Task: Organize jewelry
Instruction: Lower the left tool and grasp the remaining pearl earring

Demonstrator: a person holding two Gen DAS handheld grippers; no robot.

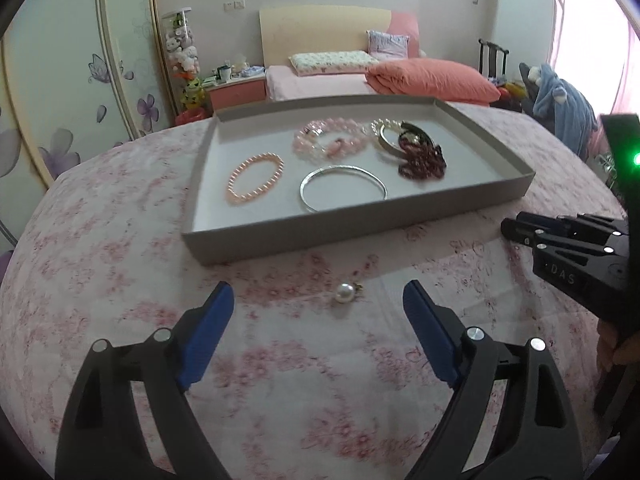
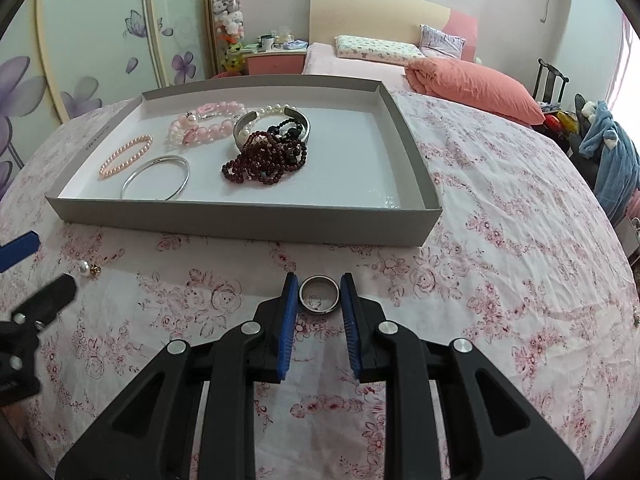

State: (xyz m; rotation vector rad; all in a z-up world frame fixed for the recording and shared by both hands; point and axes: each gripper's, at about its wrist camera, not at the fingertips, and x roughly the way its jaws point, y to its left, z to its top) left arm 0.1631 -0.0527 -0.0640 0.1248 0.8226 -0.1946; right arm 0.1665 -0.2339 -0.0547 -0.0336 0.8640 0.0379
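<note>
A grey tray (image 1: 280,236) (image 2: 248,226) on the floral tablecloth holds a pink pearl bracelet (image 1: 255,178) (image 2: 126,156), a silver bangle (image 1: 343,189) (image 2: 157,178), pink bead bracelets (image 1: 332,142) (image 2: 204,124), a metal cuff (image 2: 272,128) and dark red beads (image 1: 422,162) (image 2: 264,160). A pearl earring (image 1: 345,293) (image 2: 85,268) lies on the cloth just ahead of my open left gripper (image 1: 318,300). My right gripper (image 2: 319,288) has its blue pads either side of a silver ring (image 2: 319,299) lying on the cloth, close against it.
The right gripper shows at the right edge of the left wrist view (image 1: 560,248). The left gripper's blue pad shows at the left edge of the right wrist view (image 2: 18,250). A bed with a coral quilt (image 2: 472,84) lies beyond the table.
</note>
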